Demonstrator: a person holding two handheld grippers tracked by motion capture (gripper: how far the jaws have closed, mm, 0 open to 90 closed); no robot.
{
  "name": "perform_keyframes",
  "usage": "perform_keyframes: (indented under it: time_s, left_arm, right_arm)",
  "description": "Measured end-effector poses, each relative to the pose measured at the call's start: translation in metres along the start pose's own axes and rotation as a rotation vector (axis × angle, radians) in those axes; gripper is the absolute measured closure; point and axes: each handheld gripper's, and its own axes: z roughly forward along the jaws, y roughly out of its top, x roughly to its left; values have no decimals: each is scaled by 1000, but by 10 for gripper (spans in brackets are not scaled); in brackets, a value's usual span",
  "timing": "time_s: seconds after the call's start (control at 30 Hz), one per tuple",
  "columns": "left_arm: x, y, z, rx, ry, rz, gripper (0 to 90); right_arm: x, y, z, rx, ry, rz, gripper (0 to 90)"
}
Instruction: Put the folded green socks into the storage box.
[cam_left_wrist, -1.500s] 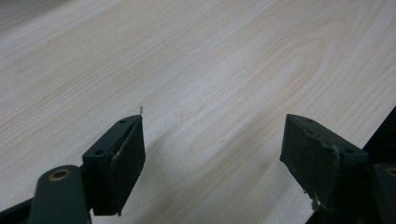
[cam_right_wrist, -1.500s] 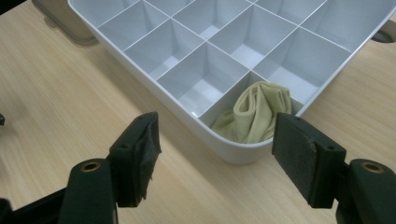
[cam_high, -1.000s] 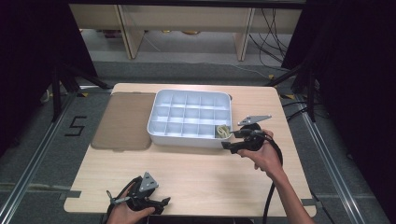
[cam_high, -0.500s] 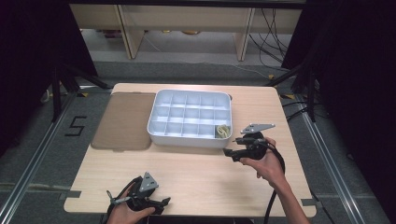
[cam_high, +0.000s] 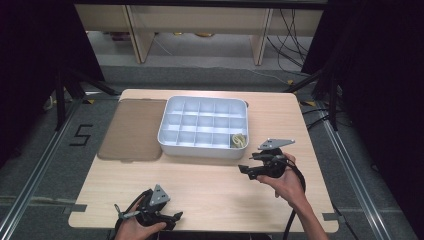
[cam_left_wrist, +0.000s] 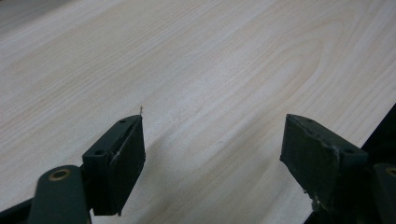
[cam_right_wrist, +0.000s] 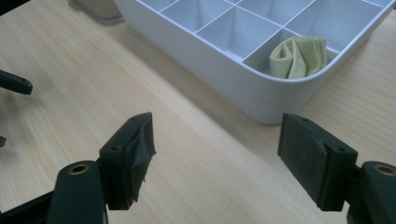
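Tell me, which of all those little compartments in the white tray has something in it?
The corner compartment nearest the right gripper, at the front right of the white tray. It holds a folded pale yellow cloth; the other compartments look bare.

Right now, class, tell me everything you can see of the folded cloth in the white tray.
The folded cloth is pale yellow-green, soft-looking fabric, doubled into several upright folds. It sits alone in the corner compartment of the white divided tray, the corner nearest the right claw, leaning against the compartment's walls. Nothing grips it; the claw's open jaws are away from the tray.
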Motion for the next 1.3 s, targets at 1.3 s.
perform_keyframes:
  time_s: [1.3]
  left_arm:
    - [-1, 0, 0, 3, 1, 3, 210]
  right_arm:
    - [8, -53, -7, -29, 24, 35, 206]
